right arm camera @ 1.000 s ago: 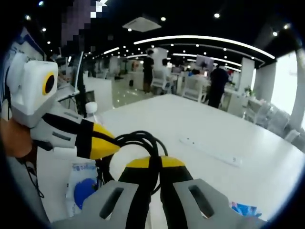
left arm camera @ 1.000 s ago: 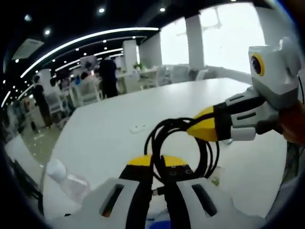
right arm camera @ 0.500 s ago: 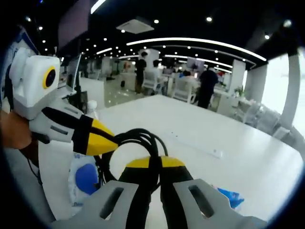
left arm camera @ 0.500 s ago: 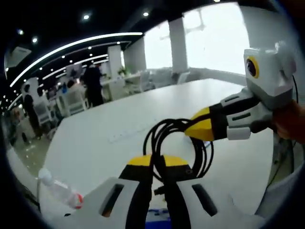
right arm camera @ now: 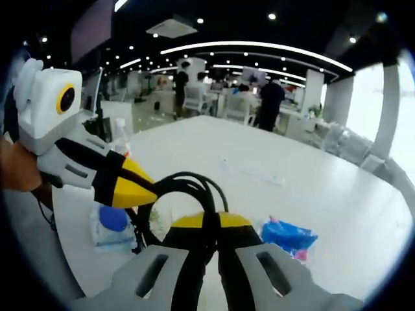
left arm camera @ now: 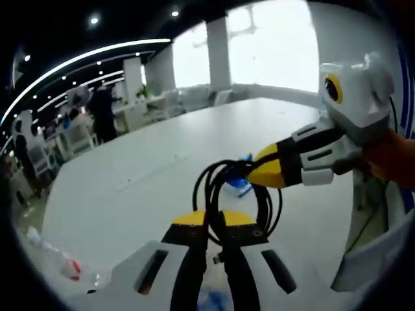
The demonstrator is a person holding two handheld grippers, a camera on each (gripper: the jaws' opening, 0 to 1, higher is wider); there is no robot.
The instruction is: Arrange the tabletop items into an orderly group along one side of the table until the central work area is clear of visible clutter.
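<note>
Aloft, black cable coil (left arm camera: pixel 235 194) pinched by both grippers, plastic bottle (right arm camera: pixel 120 137) upright behind.

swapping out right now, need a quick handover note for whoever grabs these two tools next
Left tool: shut on the coiled black cable, held above the white table.
Right tool: shut on the same cable, on another part of the loop.
On the table: blue packet, blue-and-white pouch, clear bottle with red on it near an edge, upright bottle.
Done: cable lifted and gathered in a coil.
Left: set the cable down along one side, then probably move the packet, pouch and bottles beside it.
</note>
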